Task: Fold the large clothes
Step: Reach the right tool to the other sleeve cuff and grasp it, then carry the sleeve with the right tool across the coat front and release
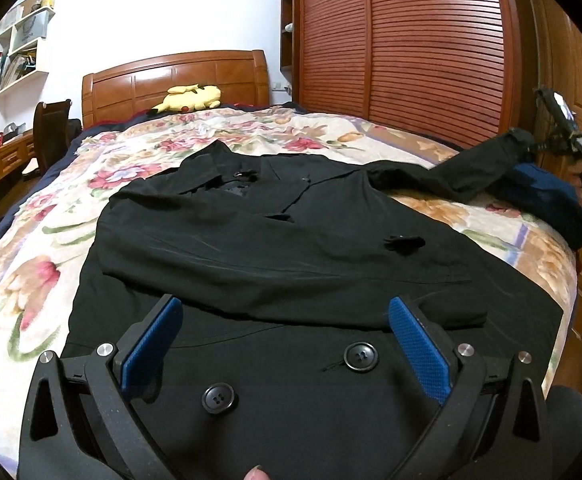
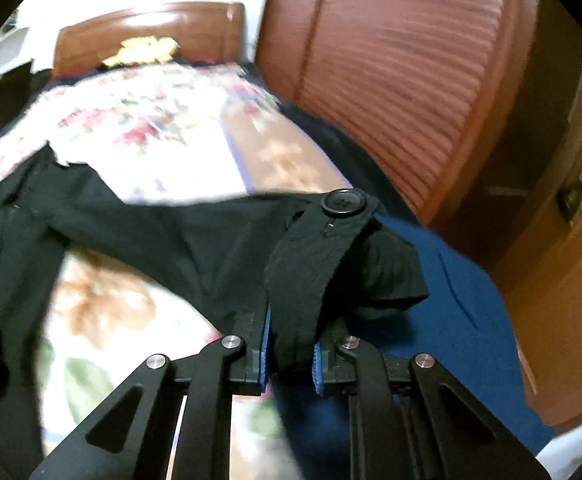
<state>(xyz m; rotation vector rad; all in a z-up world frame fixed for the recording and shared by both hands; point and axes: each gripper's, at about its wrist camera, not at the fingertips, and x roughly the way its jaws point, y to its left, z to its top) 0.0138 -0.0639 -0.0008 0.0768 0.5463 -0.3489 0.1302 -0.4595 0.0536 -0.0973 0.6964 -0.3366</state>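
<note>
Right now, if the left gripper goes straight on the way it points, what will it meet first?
Probably the black coat lying on the bed: the left gripper is open and angled down over the coat's buttoned front. Its height above the cloth is unclear.

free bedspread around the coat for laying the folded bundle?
Bare floral bedspread between black coat collar and yellow plush toy; a strip left of the coat. Right edge crowded: sleeve clamped in right gripper over blue fabric.

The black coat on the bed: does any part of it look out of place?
Yes. One sleeve sticks out sideways past the coat, toward the bed edge. The right gripper is shut on its cuff.
</note>
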